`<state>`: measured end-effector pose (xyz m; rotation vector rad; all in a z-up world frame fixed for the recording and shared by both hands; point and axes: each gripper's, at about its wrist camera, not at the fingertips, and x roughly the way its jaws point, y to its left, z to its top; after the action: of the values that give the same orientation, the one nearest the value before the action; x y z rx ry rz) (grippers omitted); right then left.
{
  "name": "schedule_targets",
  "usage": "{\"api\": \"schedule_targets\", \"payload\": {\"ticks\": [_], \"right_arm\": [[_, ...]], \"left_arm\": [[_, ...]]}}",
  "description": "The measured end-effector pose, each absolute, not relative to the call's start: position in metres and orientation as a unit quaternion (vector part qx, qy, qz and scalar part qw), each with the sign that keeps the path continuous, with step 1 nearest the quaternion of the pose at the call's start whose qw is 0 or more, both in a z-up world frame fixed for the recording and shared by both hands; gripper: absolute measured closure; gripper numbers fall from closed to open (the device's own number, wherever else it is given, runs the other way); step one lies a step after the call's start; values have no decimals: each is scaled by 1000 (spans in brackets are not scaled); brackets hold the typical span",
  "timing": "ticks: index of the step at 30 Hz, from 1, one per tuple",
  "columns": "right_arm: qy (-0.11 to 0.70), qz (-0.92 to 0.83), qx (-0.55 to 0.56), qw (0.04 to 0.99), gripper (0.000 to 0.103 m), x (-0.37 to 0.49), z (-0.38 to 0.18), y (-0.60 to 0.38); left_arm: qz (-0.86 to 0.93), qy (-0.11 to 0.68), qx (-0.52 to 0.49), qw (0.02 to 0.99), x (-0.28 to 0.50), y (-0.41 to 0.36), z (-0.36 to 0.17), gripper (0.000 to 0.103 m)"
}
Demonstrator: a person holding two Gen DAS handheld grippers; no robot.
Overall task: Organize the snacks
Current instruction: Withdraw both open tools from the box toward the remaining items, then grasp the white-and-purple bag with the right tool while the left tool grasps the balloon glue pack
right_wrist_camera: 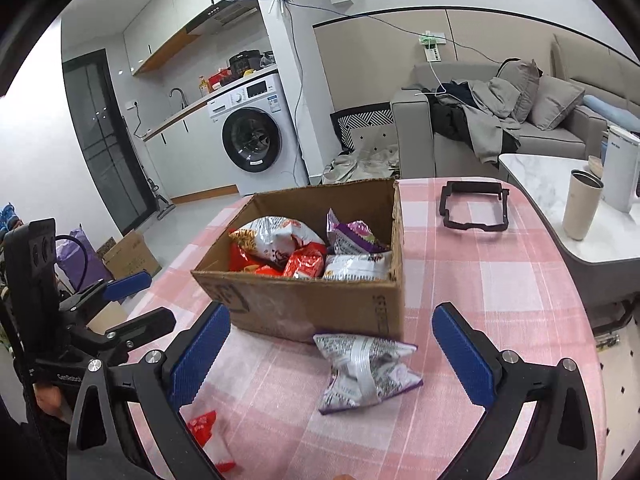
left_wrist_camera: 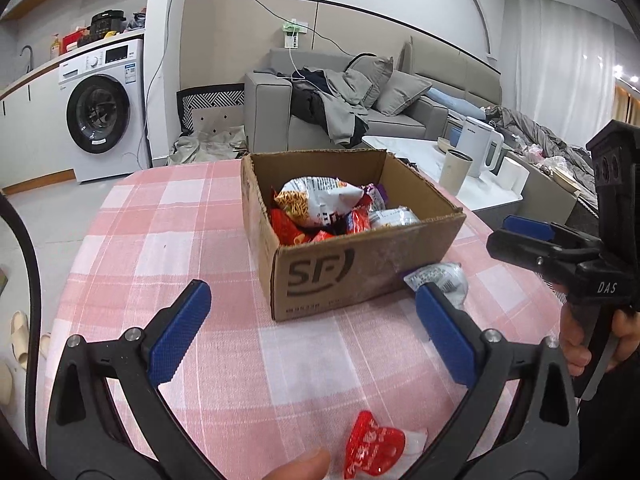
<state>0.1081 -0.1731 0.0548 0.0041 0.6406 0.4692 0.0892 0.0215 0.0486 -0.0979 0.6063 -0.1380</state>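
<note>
1. Open brown cardboard box (left_wrist_camera: 352, 240) printed with a dark logo, standing on the pink-and-white checked tabletop (left_wrist_camera: 168, 248), toward its far half.
2. Inside the box, a loose heap of snack packets: a large silver-and-orange crinkled bag (left_wrist_camera: 316, 200) on top, red packets (left_wrist_camera: 288, 228) beneath it, a purple-and-silver packet (right_wrist_camera: 352, 234) toward the far right corner.
3. Outside the box, touching its near wall, a crumpled silver-and-purple snack packet (right_wrist_camera: 362, 372) lying flat on the cloth.
4. Nearer still, to the left of that packet, a small red-and-white snack packet (left_wrist_camera: 374, 450) lying flat at the near edge of the tabletop, with a fingertip showing just beside it.
5. Left claw (left_wrist_camera: 316, 332), black frame with blue ribbed pads, spread wide and holding nothing, hovering over bare cloth near the box's near left corner; red-and-white packet lying below and behind its pads.
6. Right claw (right_wrist_camera: 332, 358), same black and blue build, also spread wide and empty, with the silver-and-purple packet lying between its two pads but touched by neither.
7. On the far right of the tabletop, a flat black plastic frame (right_wrist_camera: 474, 210), well apart from the box.
8. Beyond the tabletop: a white front-loading washing machine (left_wrist_camera: 104, 108) at far left, a grey sofa (left_wrist_camera: 360, 96) piled with cushions and clothes in the middle, and a white marble side table (right_wrist_camera: 560, 196) at right carrying a beige tumbler (right_wrist_camera: 580, 206) and a white kettle.
</note>
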Motion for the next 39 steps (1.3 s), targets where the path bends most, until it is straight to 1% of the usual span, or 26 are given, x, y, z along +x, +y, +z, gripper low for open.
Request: {"api": "schedule_targets", "payload": {"ticks": [4, 15, 21, 30, 39], "right_arm": [[308, 221, -19, 925, 0, 95, 48, -171], [335, 220, 4, 916, 0, 102, 32, -190], [354, 227, -17, 907, 0, 104, 23, -183], [388, 245, -66, 886, 0, 102, 4, -167], [397, 240, -67, 883, 0, 106, -3, -166]], "left_arm": [[-69, 306, -44, 948, 73, 22, 36, 1], [-72, 338, -36, 938, 60, 12, 12, 1], [-83, 348, -9, 934, 51, -1, -1, 1], [-96, 365, -5, 926, 43, -6, -13, 1], [-135, 395, 41, 908, 42, -27, -27, 1]]}}
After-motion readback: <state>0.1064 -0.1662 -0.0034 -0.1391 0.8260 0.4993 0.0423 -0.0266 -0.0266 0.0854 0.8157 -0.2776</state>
